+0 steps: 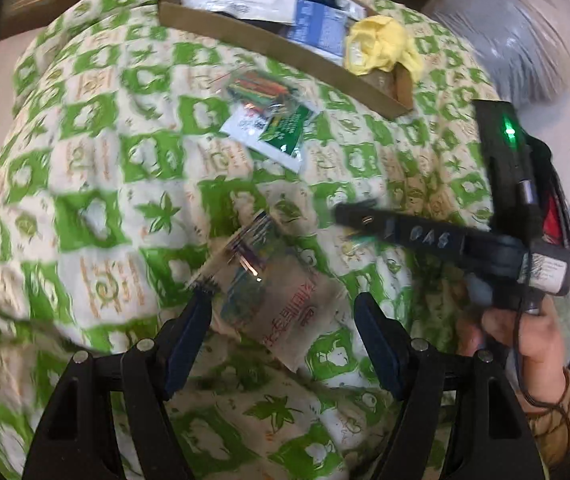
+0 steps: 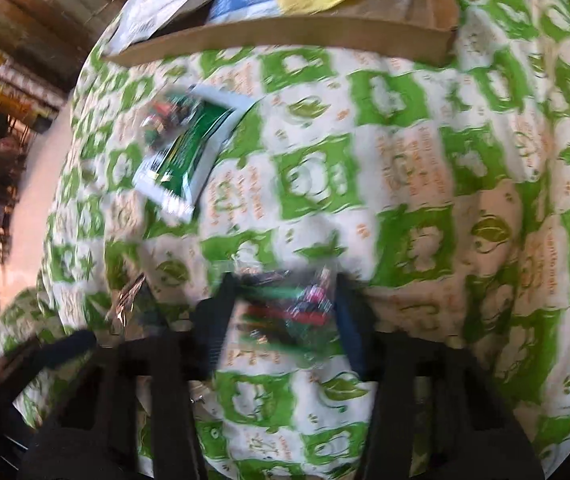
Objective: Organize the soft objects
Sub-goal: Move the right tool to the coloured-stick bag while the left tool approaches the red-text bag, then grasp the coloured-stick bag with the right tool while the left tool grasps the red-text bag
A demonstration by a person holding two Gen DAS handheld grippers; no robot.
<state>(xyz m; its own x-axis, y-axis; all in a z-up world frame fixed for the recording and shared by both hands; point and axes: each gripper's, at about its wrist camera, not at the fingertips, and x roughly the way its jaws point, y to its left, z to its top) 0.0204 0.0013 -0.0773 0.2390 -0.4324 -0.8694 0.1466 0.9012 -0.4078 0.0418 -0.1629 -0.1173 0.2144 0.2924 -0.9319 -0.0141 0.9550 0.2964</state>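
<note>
Two hand-held grippers work over a green-and-cream patterned quilt [image 1: 97,168].

Left gripper [image 1: 283,312]: jaws spread wide, nothing clamped. A translucent packet with red print [image 1: 281,300] lies flat on the quilt between and ahead of the fingers. Its long axis runs diagonally, from the striped sealed end at upper left to the lower right corner.

Right gripper [image 2: 285,304]: jaws drawn in on a clear bag of coloured items [image 2: 289,312], which sits between the pads on the quilt. Blur hides its outline and axis.

A green-and-white sachet [image 1: 273,130] lies farther up the quilt, long axis diagonal, with another clear bag of coloured pieces [image 1: 261,88] overlapping its upper end.

A shallow cardboard box [image 1: 285,56] at the far edge holds white and blue packets and a yellow cloth [image 1: 381,46] at its right corner.
</note>
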